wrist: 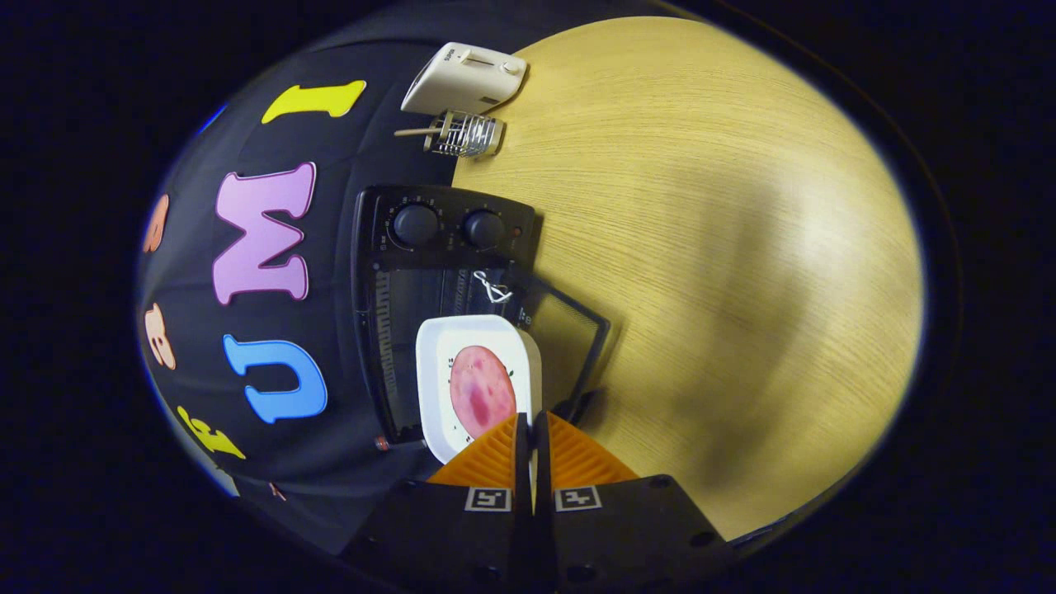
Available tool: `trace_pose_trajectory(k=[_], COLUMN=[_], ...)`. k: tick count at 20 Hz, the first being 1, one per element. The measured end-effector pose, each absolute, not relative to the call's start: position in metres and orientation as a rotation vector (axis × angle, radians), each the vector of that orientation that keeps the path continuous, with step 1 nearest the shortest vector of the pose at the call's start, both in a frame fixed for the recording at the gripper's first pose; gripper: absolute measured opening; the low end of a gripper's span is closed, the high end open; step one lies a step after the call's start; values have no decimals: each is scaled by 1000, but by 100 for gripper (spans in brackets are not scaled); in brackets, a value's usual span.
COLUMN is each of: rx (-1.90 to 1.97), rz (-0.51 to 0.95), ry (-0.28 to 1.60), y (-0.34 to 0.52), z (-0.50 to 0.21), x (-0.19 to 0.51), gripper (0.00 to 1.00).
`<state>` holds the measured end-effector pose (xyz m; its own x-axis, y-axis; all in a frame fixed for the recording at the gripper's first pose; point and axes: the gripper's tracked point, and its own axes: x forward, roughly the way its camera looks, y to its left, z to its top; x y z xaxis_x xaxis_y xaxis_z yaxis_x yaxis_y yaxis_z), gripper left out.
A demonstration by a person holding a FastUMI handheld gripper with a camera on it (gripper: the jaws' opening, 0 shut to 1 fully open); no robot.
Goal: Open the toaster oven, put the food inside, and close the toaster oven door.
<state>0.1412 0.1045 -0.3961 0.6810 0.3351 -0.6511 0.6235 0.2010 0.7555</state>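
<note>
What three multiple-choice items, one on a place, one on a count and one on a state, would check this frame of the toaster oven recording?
1. Where is the white tray with the food?
A. in the tool's fingers, in front of the toaster oven
B. lying on the table beside the white appliance
C. on top of the wire rack

2. How many round knobs does the toaster oven's panel have?
A. one
B. two
C. four

3. What state is the oven door in?
A. shut
B. taken off
C. swung open

Answers:
1. A, the fingers pinch the tray's rim just ahead of the oven's opening.
2. B, two dark knobs sit side by side.
3. C, the door hangs out over the table.
</note>
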Motion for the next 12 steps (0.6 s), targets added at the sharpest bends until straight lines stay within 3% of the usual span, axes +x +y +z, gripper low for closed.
trace_pose_trajectory(k=[12], rx=[1518], rz=[-517], ry=[711], y=[150], z=[-429], x=[238], gripper=[5])
